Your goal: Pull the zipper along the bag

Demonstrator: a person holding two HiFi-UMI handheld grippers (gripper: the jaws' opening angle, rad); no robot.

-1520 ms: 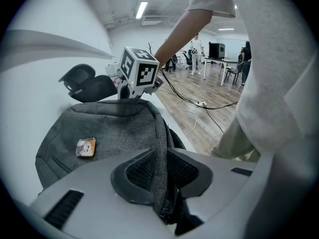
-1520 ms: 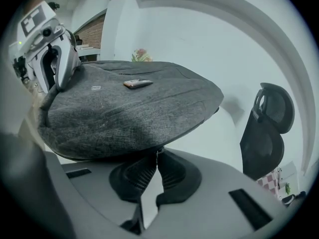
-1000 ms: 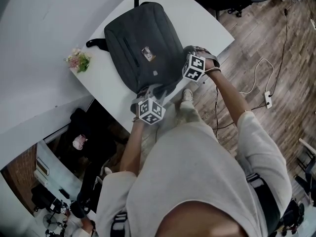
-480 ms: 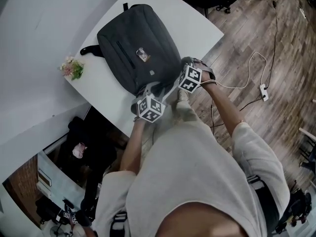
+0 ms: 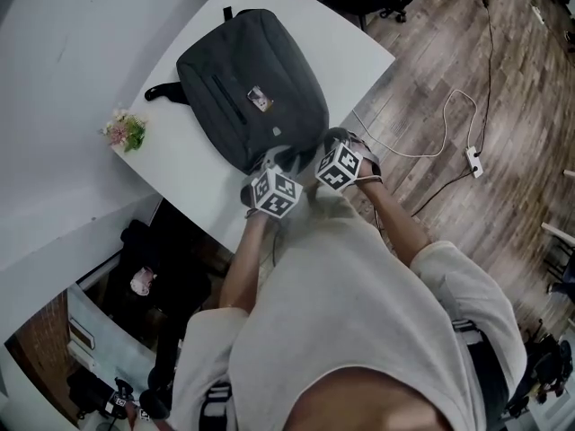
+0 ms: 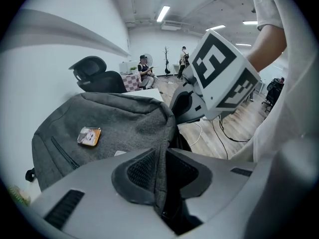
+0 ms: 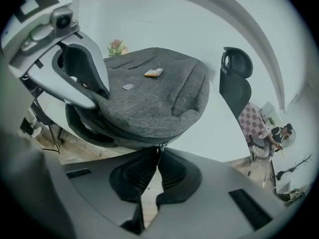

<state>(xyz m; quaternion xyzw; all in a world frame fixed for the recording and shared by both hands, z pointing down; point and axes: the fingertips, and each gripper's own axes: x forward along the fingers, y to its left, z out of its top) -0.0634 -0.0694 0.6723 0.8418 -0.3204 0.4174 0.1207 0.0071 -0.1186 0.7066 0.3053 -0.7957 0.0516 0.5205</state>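
A dark grey backpack (image 5: 247, 83) lies flat on the white table (image 5: 350, 43), a small picture badge (image 5: 260, 99) on its top. At the bag's near corner my left gripper (image 5: 269, 160) is shut on a fold of the grey bag fabric (image 6: 160, 148), which runs up between its pads. My right gripper (image 5: 327, 142) sits close beside it, shut on the zipper pull (image 7: 159, 149) under the bag's rim (image 7: 149, 128). In the right gripper view the left gripper (image 7: 75, 68) grips the bag's left edge. The right gripper's marker cube (image 6: 222, 73) fills the left gripper view's upper right.
A small bunch of flowers (image 5: 123, 131) stands at the table's left edge. A white cable and power strip (image 5: 471, 158) lie on the wooden floor to the right. A black office chair (image 7: 235, 81) stands beyond the table. Dark gear sits under the table (image 5: 153, 259).
My right gripper has slid along the bag's near edge toward the left gripper, so the two marker cubes now sit close together. The left gripper has kept its hold.
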